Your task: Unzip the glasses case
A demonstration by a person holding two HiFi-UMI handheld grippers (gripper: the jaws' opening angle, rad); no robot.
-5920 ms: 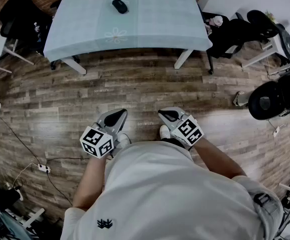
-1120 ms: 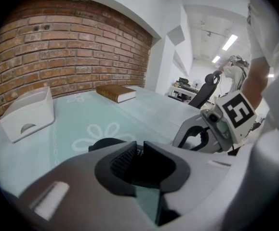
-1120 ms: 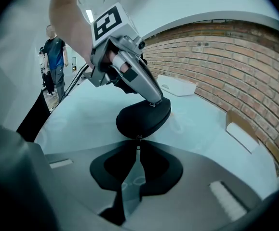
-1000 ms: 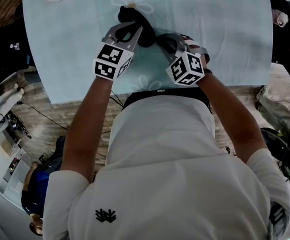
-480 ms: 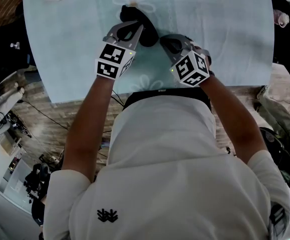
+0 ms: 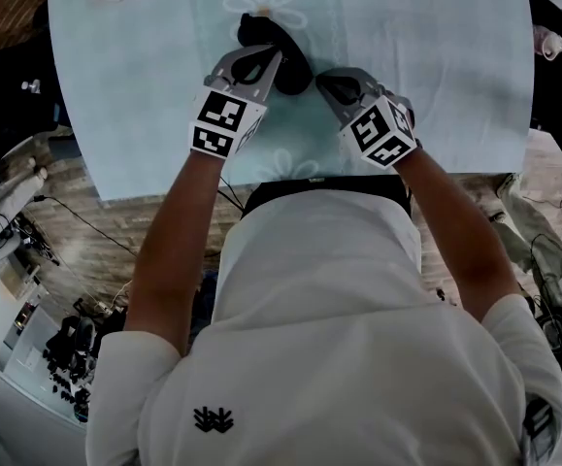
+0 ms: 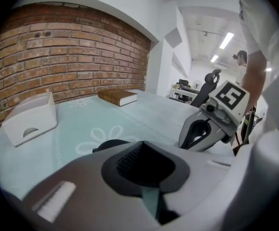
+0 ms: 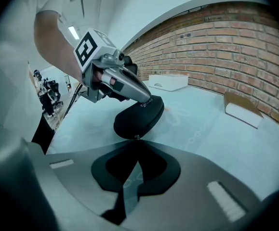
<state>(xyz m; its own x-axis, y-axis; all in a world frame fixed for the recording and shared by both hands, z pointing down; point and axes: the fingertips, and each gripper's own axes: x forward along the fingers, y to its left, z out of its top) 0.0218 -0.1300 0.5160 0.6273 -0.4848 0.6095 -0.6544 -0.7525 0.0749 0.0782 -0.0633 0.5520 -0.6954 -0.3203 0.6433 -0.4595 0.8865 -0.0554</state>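
Head view showed a black, oval, hard-shell glasses case point(image 6: 273, 47) lying on a pale blue tablecloth with a printed flower pattern point(image 6: 436, 56). Both tools were at the case. The left gripper point(image 6: 271, 58) came onto the case from its near left side, and the right gripper point(image 6: 323, 78) sat at its right-hand end.

Right gripper view showed the left gripper's jaws drawn together, with their tips resting on top of the case and nothing between them, so it seemed to be pressing the case down to steady it. The right gripper's own jaws were also closed, and their tips met right at the end of the case nearest them. A small glinting zip pull point(image 8: 137, 137) showed there. It looked pinched between the tips, though it was too small to be sure.

Beyond the case, a white open box point(image 7: 31, 119) stood on the cloth well apart from it, and a brown book point(image 7: 120, 96) lay farther off.

As for progress, the approach and the bracing looked done and the grip on the pull probably made. The two halves of the case sat flush with no gap along the seam, so most or all of the zip's run around the case was probably left to open. How far the slider had travelled could not be told.
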